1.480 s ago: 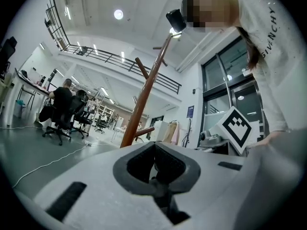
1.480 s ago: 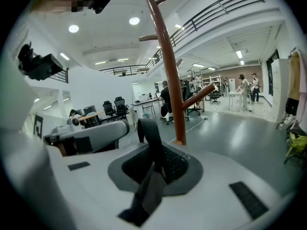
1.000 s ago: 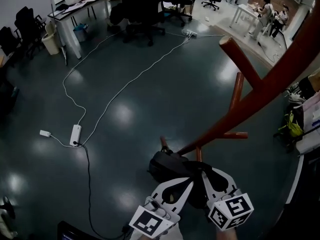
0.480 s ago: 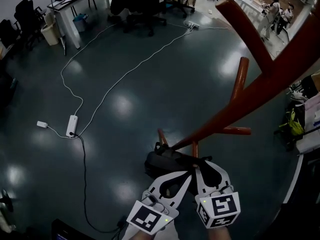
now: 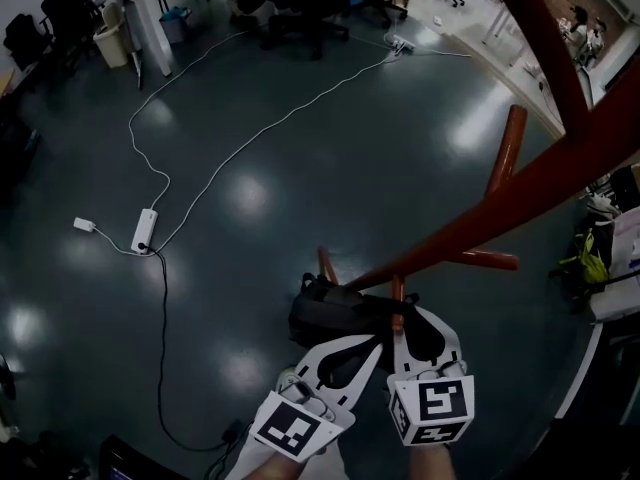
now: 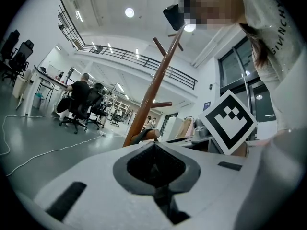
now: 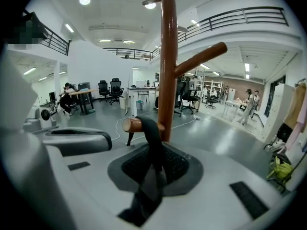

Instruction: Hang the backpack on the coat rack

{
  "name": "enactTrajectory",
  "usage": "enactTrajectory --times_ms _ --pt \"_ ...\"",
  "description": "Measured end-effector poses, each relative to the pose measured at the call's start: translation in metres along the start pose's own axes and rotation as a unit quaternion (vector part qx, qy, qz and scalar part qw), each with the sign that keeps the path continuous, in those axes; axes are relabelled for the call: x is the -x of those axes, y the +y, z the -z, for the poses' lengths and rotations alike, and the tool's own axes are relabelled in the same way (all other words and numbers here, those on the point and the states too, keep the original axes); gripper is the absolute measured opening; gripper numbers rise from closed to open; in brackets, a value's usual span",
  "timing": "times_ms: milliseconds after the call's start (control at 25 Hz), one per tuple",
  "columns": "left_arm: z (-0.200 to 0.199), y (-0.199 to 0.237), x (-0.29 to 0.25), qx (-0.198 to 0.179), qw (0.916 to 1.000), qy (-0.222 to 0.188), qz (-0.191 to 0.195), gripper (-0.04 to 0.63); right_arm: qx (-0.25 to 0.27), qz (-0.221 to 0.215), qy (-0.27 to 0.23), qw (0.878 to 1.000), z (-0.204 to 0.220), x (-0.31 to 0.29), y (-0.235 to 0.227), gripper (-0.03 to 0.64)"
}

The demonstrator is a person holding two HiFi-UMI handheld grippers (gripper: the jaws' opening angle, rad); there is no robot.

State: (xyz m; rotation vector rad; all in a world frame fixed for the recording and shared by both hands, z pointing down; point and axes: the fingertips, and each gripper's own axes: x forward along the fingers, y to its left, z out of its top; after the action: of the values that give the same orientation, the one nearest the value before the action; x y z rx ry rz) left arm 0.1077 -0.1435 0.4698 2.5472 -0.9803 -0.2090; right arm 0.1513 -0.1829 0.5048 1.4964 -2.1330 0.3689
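**A:** Where's the bag sitting relative to the tongs?

**B:** The black soft fabric backpack [image 5: 325,313] hangs just past the tips of both tongs, a little to the left gripper's side. It is close against the lower part of the slanting reddish-brown wooden coat rack [image 5: 520,193]. Its black webbing strap [image 7: 152,133] runs up out of the right gripper [image 7: 152,166] and over a short round wooden peg [image 7: 130,124] directly ahead of it. The strap lies between the peg's cut end and the trunk.

**A:** So the right tongs have the strap?

**B:** Yes, they are closed on it, and the webbing passes down through the padded jaws. The left gripper [image 6: 154,164] also has its jaws together. There's a dark strip in the seam that may be more webbing, but I can't be sure. The same peg shows just beyond its tips.

**A:** How do you think it will handle?

**B:** I'd say soft and slumping. The body will sag and swing under whatever holds it, so squeezing the fabric shell would give little control. The webbing is the right place to grip because it's flat, flexible, strong and not slippery between the pads. I can't judge the weight, though the strap looks taut.

**A:** Any worry?

**B:** The peg is short, and the loop sits near its free end. I'd push the loop toward the trunk before opening the tongs. If it slides off, the bag drops to the dark glossy floor [image 5: 250,208].
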Motion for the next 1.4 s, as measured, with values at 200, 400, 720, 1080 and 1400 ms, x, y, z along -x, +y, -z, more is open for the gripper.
enactTrajectory --times_ms 200,400,720,1080,1400 --pt "0.006 0.007 0.008 0.006 0.9999 0.004 -0.014 0.009 0.044 0.012 0.003 0.999 0.001 -0.007 0.000 0.051" --pt "0.006 0.009 0.013 0.010 0.9998 0.002 -0.016 0.009 0.070 0.019 0.010 0.997 0.002 -0.011 0.001 0.051" --pt "0.014 0.010 0.017 0.016 0.9997 0.006 -0.015 0.009 0.090 0.032 0.007 0.995 0.006 -0.014 0.001 0.052" --pt "0.016 0.007 0.018 0.020 0.9997 0.005 -0.016 0.009 0.117 0.044 -0.015 0.992 0.011 0.002 0.008 0.052" --pt "0.016 0.011 0.020 0.024 0.9994 0.009 -0.023 0.009 0.076 -0.029 -0.011 0.997 0.025 0.011 0.035 0.051"
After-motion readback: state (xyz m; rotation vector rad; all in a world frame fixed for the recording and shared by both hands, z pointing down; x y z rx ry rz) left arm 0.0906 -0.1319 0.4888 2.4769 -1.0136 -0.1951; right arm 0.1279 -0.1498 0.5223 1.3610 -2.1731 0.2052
